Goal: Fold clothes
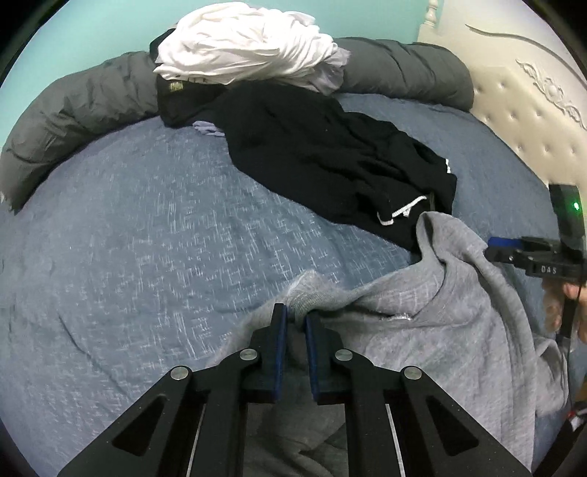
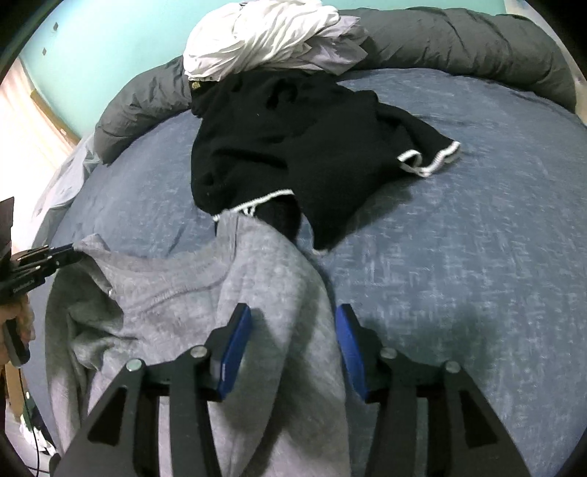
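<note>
The left claw (image 1: 295, 317) is clamped on a bunched edge of the grey sweatshirt (image 1: 433, 330), its blue pads pinching the fabric near the bottom middle of the left wrist view; in the right wrist view that same claw (image 2: 71, 251) shows at the far left edge, gripping a corner of the garment. The right claw (image 2: 293, 330) hangs with its pads spread apart, straddling a ridge of the grey sweatshirt (image 2: 190, 293) without pinching it. The sweatshirt lies rumpled on the near side of the bed (image 2: 458, 275), which is covered in a mottled blue sheet. Its far end touches a black garment with white trim (image 2: 293, 146), beyond which sits a heap of white cloth (image 2: 264, 40). A rolled dark grey duvet (image 1: 77, 110) lines the far edge of the bed, against a turquoise wall (image 1: 91, 29), and a cream tufted headboard (image 1: 521, 110) stands at the right.
</note>
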Demonstrator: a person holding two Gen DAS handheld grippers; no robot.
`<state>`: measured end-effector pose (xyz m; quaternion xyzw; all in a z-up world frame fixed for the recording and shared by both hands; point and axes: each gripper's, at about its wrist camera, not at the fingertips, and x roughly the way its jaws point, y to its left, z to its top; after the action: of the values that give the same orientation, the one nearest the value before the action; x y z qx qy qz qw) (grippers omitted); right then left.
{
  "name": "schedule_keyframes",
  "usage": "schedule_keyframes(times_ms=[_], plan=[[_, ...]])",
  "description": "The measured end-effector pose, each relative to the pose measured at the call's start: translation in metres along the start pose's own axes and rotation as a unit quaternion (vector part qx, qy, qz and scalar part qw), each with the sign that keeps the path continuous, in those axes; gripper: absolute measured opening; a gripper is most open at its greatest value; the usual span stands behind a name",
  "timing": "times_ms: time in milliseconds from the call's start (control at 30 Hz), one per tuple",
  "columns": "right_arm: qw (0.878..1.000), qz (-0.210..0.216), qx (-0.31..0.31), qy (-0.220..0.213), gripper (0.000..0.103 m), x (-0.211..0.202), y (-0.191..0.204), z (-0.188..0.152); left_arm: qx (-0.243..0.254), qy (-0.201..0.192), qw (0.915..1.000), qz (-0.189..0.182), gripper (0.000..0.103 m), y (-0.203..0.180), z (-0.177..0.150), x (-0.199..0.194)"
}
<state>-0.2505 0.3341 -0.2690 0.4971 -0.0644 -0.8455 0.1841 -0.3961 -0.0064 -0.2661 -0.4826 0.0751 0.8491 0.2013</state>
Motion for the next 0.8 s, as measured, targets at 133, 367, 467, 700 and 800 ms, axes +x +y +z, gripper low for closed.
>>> schedule_keyframes(times_ms=[133,367,467,700,800], plan=[[1.000,0.010,0.019,0.010,0.049,0.016,-0.001,0.010,0.005,0.000,1.0000,-0.001,0.011,-0.004,0.003,0.000],[1.000,0.011,0.014,0.020,0.030,0.030,-0.001,0.013,0.003,0.005,1.0000,-0.005,0.011,0.003,0.001,0.006],[1.000,0.011,0.010,0.017,0.012,0.030,-0.001,0.011,-0.019,0.004,0.9997,-0.016,0.013,0.010,0.001,0.012],[1.000,-0.002,-0.002,-0.011,0.004,0.012,-0.004,0.007,-0.040,0.003,0.9989,-0.026,0.023,0.013,-0.010,-0.003],[1.000,-0.010,-0.010,-0.019,0.004,-0.002,-0.006,0.004,-0.036,0.014,0.9987,-0.033,0.031,0.011,-0.026,-0.023]])
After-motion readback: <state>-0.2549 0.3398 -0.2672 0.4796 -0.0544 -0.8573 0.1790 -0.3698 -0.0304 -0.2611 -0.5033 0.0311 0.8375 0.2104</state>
